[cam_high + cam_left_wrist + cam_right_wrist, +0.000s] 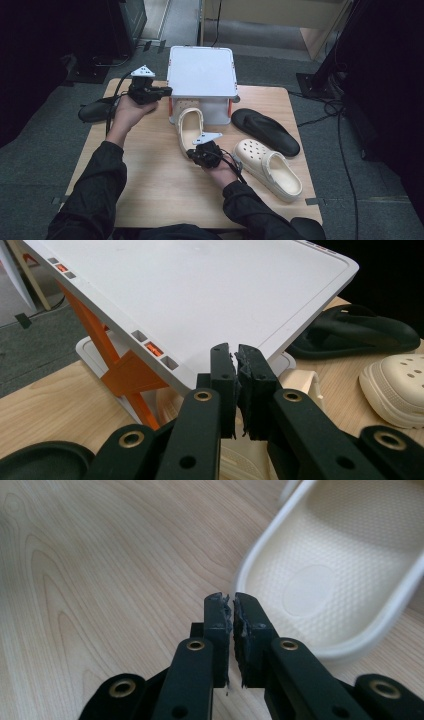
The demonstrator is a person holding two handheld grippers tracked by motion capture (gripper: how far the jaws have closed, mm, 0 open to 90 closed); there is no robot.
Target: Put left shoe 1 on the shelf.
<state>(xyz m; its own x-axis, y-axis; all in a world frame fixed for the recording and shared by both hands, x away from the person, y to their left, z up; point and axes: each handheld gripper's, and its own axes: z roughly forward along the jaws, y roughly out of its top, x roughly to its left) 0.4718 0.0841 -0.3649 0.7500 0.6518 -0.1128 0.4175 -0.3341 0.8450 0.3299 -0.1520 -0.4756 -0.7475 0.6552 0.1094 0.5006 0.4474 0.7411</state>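
A grey carpeted floor (40, 165) surrounds a wooden table (150, 175), with dark stands and cables at the edges and a pale wooden cabinet (280, 12) at the back. On the far middle of the table stands a white box (202, 70) with a flat lid, orange corner struts and a perforated wall; the lid covers it, so I cannot tell what is inside.

Four shoes lie around the box. A black sandal (265, 131) rests to the right of the box, sole up or flat, and another black sandal (95, 110) hangs over the table's left edge. A cream clog (267, 167) lies near the right front, toe toward the box. The other cream clog (188, 127) lies just in front of the box, its heel end pointing at the person.

The left gripper (167, 90) is held beside the box's left front corner, jaws pressed together with nothing between them; in the left gripper view (236, 360) they sit before the lid's edge. The right gripper (194, 154) hovers at the nearer clog's heel rim (320, 585), its jaws also pressed together and empty, just beside the rim.
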